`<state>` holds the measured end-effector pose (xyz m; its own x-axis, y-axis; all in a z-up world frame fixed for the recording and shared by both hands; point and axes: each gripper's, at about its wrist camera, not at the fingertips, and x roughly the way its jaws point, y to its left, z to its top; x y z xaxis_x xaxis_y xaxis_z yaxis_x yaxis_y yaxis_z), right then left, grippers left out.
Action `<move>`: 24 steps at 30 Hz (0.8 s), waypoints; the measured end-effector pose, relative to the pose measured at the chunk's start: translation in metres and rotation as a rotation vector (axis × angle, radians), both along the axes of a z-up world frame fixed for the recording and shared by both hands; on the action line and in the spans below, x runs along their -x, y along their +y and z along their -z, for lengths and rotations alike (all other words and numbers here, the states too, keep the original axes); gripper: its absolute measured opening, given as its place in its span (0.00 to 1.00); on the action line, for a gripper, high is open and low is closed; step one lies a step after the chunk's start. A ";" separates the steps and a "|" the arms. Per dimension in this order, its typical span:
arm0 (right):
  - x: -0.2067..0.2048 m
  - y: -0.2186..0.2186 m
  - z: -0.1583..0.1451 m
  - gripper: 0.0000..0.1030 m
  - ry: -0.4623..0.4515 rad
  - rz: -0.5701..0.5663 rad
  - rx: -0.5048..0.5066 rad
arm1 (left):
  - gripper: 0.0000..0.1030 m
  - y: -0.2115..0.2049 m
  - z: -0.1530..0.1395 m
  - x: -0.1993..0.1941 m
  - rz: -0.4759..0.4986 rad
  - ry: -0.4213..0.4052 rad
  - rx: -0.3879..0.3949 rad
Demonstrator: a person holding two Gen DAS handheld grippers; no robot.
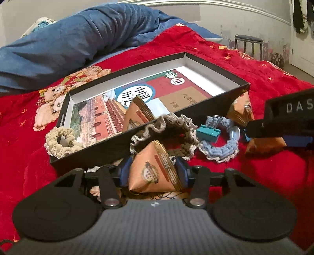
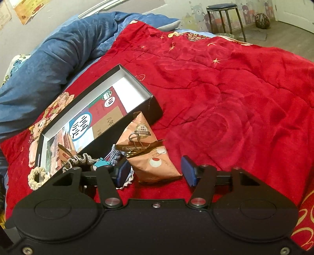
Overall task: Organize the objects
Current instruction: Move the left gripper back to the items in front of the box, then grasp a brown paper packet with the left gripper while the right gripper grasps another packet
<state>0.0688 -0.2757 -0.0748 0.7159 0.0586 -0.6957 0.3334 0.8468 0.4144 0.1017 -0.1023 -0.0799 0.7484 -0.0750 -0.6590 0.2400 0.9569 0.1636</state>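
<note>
On a red bed beside a black box (image 1: 121, 145), the left tool (image 1: 155, 173) clamped one snack packet (image 1: 152, 172) while the right tool (image 2: 155, 169) stood apart around another packet (image 2: 157, 164), which might slip or crumple.

Red bedspread (image 2: 225, 88), stool (image 2: 221, 15), perhaps wooden floor (image 2: 278, 33)

Soft, even indoor light fills both fisheye views, the plush red embroidered blanket (image 1: 225, 58) glows saturated around the sharply focused shallow black cardboard box (image 1: 215, 64), shadows pool faintly beneath its walls, and edges bow with slight smear.
</note>
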 end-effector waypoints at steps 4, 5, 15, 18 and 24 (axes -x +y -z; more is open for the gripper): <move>0.003 -0.001 -0.001 0.55 -0.003 0.005 -0.016 | 0.61 0.005 0.000 0.000 -0.016 0.025 0.028; 0.004 -0.002 -0.001 0.55 -0.004 0.006 -0.019 | 0.61 0.006 0.000 0.001 -0.016 0.026 0.031; 0.004 -0.002 0.002 0.43 0.003 0.018 -0.019 | 0.40 0.002 -0.002 0.015 -0.003 -0.015 0.008; 0.005 0.000 0.001 0.41 0.003 0.016 -0.006 | 0.40 0.001 -0.005 0.020 0.021 -0.020 0.022; 0.009 0.000 -0.002 0.37 -0.009 0.022 -0.007 | 0.39 -0.007 -0.012 0.034 0.078 -0.055 0.023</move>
<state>0.0602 -0.2758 -0.0726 0.7236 0.0470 -0.6887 0.3484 0.8364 0.4231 0.0679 -0.1089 -0.0674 0.7747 -0.1492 -0.6145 0.3049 0.9395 0.1563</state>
